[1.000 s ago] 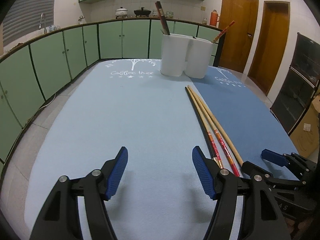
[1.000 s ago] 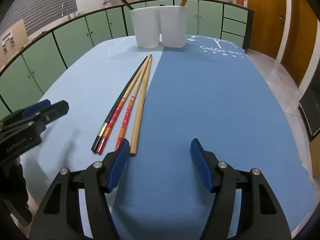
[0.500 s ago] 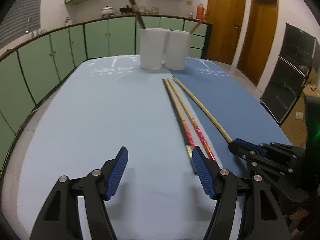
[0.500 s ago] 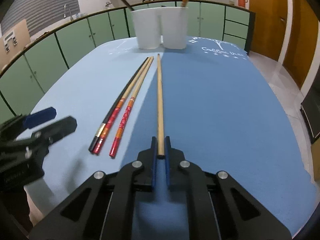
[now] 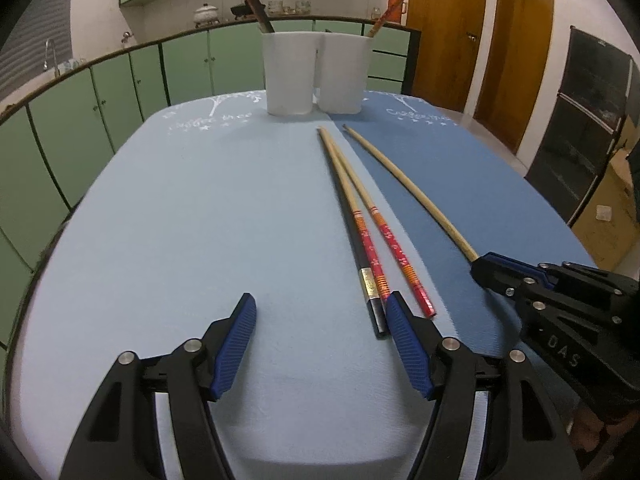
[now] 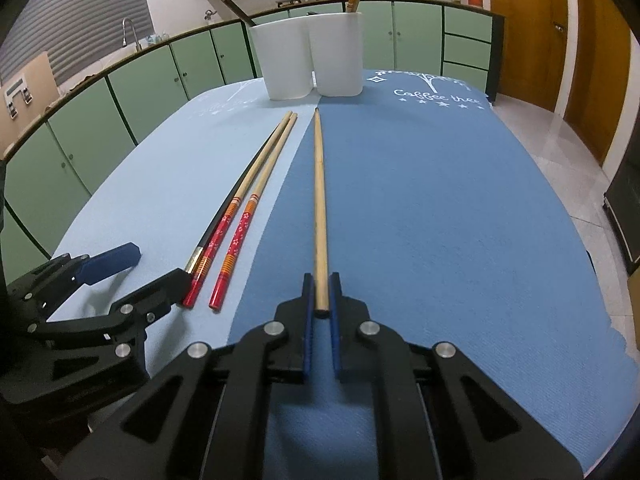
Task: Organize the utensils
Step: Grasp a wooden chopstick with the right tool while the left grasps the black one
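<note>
My right gripper (image 6: 321, 280) is shut on the near end of a plain wooden chopstick (image 6: 319, 184), which points toward the white twin-cup holder (image 6: 308, 56); it also shows in the left wrist view (image 5: 408, 188). Two red-handled chopsticks (image 6: 240, 224) and a black one (image 6: 224, 212) lie together on the light blue mat to its left. My left gripper (image 5: 320, 312) is open and empty just above the mat, its right fingertip (image 5: 394, 304) next to the near ends of the black and red chopsticks (image 5: 368, 248). The holder (image 5: 316, 72) has a dark chopstick in its left cup and a red one in its right.
The table carries a light blue mat (image 5: 180, 208) on the left and a darker blue mat (image 6: 440, 200) on the right. Green cabinets (image 5: 100, 96) curve around the left and back. Wooden doors (image 5: 448, 32) stand at the right.
My right gripper closed on the plain wooden chopstick and swung it away from the other chopsticks. My left gripper moved in toward the near ends of the black and red chopsticks, still open.
</note>
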The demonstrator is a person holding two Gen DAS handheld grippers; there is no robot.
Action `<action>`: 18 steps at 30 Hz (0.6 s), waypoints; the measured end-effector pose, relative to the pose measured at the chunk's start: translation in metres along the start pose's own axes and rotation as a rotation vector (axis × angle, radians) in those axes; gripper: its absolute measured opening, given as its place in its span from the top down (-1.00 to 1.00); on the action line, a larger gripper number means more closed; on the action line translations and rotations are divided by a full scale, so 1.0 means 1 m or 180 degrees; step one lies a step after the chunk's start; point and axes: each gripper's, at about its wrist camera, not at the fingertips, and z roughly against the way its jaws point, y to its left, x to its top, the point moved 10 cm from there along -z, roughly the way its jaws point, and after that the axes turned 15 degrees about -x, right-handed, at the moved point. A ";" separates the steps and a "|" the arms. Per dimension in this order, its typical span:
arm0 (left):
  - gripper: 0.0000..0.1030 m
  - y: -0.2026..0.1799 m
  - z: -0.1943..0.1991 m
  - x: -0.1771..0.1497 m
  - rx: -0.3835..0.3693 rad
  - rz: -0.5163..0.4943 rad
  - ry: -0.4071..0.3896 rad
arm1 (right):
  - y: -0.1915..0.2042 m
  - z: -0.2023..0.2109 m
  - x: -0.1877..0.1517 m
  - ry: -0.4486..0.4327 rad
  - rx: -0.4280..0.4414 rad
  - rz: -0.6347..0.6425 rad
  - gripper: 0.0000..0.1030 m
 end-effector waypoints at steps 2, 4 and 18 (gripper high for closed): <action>-0.26 0.005 0.001 -0.001 0.0070 0.0003 -0.0001 | 0.000 0.000 0.000 -0.0006 -0.0001 0.0006 0.88; -0.25 0.009 0.003 -0.001 0.0101 0.0024 -0.0009 | -0.001 -0.001 0.000 -0.0006 0.0004 0.0003 0.87; 0.80 -0.010 -0.001 -0.002 -0.0047 -0.0054 -0.0054 | -0.003 0.001 -0.002 -0.0095 0.0058 -0.0054 0.88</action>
